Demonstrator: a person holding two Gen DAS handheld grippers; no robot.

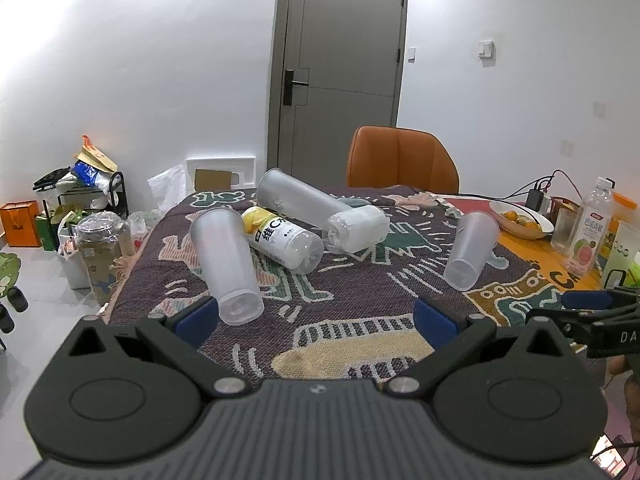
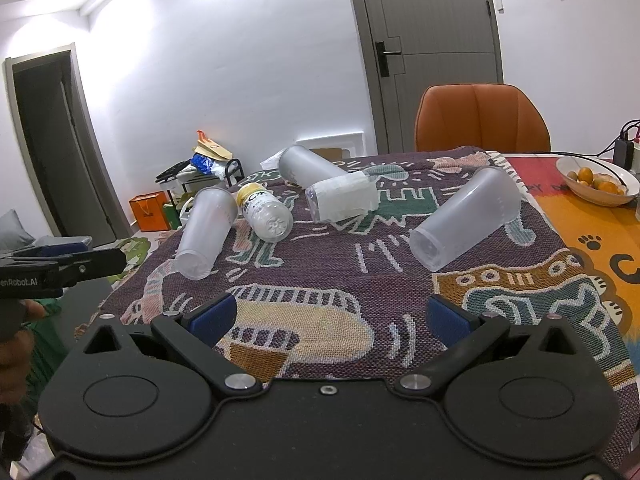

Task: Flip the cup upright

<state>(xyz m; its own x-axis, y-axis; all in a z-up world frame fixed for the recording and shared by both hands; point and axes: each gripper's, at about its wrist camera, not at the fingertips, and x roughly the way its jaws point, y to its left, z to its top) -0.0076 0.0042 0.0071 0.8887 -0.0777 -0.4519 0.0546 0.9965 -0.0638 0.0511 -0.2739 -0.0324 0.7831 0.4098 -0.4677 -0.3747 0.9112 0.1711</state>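
Three frosted plastic cups lie on their sides on the patterned cloth. One cup [image 1: 226, 264] [image 2: 206, 232] lies at the left, base toward me. A second cup [image 1: 472, 249] [image 2: 466, 218] lies at the right, base toward me. A third cup [image 1: 298, 198] [image 2: 306, 166] lies at the back. My left gripper [image 1: 316, 320] is open and empty, just in front of the left cup. My right gripper [image 2: 340, 318] is open and empty, short of the right cup.
A yellow-capped bottle [image 1: 284, 240] [image 2: 266, 216] and a white-wrapped bottle [image 1: 356, 228] [image 2: 344, 198] lie between the cups. An orange chair [image 1: 402, 160] stands behind the table. A fruit bowl [image 2: 598, 180] and a juice bottle [image 1: 592, 228] stand at the right. Clutter sits on the floor at the left.
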